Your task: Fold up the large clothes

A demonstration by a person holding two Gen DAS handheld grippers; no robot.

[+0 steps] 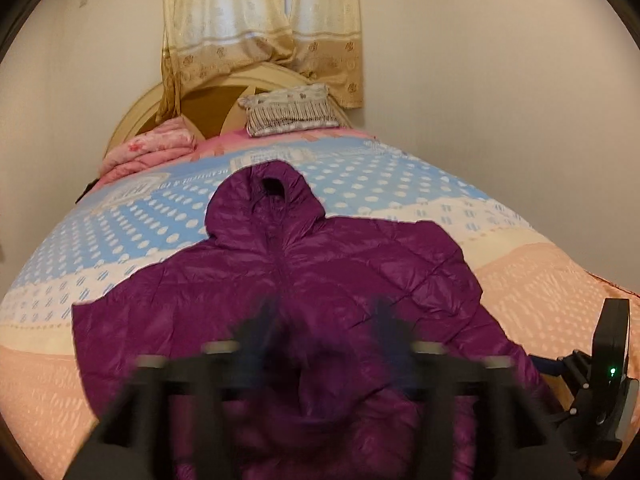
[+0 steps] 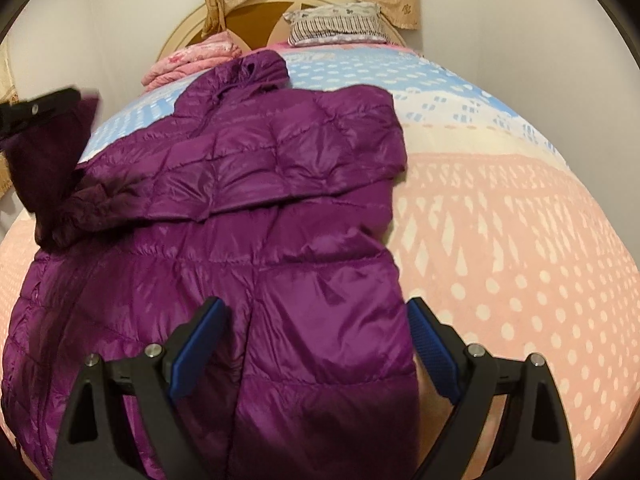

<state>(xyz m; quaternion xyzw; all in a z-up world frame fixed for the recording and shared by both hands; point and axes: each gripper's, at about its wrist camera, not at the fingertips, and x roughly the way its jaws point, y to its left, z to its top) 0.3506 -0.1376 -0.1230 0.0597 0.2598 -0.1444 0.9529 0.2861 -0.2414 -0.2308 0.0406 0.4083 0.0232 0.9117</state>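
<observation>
A plain pale-walled bedroom holds a bed (image 1: pixel 520 280) spread with a pink-and-blue dotted cover, a cream arched headboard (image 1: pixel 212 96) and a yellow patterned curtain (image 1: pixel 260 32) at the top of the frame.

In the left wrist view, the shiny purple quilted hooded jacket (image 1: pixel 320 264) lies flat across the middle of the frame, hood toward the headboard, its long axis running from lower centre up to the hood. The left gripper (image 1: pixel 324 320) is motion-blurred at lower centre, its jaws apart with nothing clamped, right over the jacket's zip line. Writing on the cover at upper left is too blurred to read.

In the right wrist view, the same bed fills the frame and the jacket occupies the left and centre, one sleeve laid across the chest. The right gripper (image 2: pixel 316 316) stands wide at lower centre, its blue pads either side of the jacket's right-hand hem edge without pressing it. I judge this hand nearer that edge, so the next fold would start there. No label or brand shows.
</observation>
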